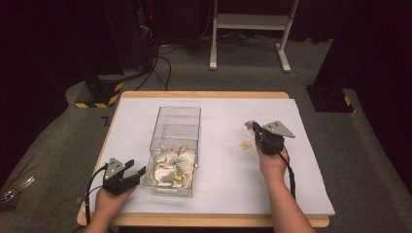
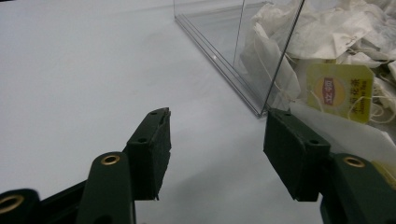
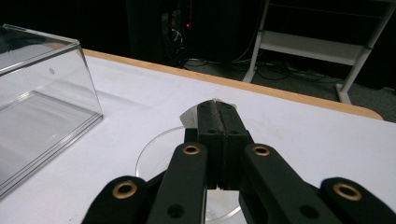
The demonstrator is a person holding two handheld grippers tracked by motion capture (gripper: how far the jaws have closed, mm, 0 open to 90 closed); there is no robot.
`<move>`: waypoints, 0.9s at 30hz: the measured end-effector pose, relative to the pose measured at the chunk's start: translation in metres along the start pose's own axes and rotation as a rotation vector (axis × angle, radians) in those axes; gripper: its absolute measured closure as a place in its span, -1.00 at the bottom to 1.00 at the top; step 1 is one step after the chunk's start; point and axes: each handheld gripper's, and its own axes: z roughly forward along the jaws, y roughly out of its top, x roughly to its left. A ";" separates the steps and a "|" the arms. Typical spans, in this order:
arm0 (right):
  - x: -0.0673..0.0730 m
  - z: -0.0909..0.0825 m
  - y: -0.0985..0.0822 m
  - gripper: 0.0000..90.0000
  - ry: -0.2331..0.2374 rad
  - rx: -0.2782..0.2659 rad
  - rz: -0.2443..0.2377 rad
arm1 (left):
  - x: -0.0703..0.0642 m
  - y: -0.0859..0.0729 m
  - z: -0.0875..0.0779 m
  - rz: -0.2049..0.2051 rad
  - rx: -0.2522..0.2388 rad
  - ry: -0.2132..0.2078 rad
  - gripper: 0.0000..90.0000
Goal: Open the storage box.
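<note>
High view: clear box (image 1: 176, 145) of tea bags (image 1: 171, 167) at mid tabletop (image 1: 228, 184); left gripper (image 1: 130, 175) just beside its near corner; right gripper (image 1: 251, 127) over a small clear cup (image 1: 246, 141), well right of the box.

Left gripper view: jaws spread, empty, at the box wall; yellow tag (image 2: 340, 92) inside.

Right gripper view: jaws pressed together, pinching a scrap of white paper (image 3: 190, 115), likely a tea bag's, above the cup. Probable step: dropping a bag into the cup; next, part the jaws.
</note>
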 end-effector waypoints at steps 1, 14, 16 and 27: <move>0.000 0.000 -0.001 0.99 0.000 0.000 0.000 | 0.000 0.000 0.000 0.000 0.002 0.000 -0.08; -0.001 -0.004 -0.002 0.86 -0.001 0.003 0.013 | 0.000 0.000 0.000 0.001 0.004 0.001 -0.08; 0.000 -0.005 -0.001 0.86 0.003 0.000 0.007 | 0.000 0.000 0.001 -0.001 0.006 0.001 -0.08; 0.008 -0.018 0.000 0.82 0.024 -0.015 -0.010 | 0.000 0.000 0.000 -0.006 0.001 -0.005 -0.05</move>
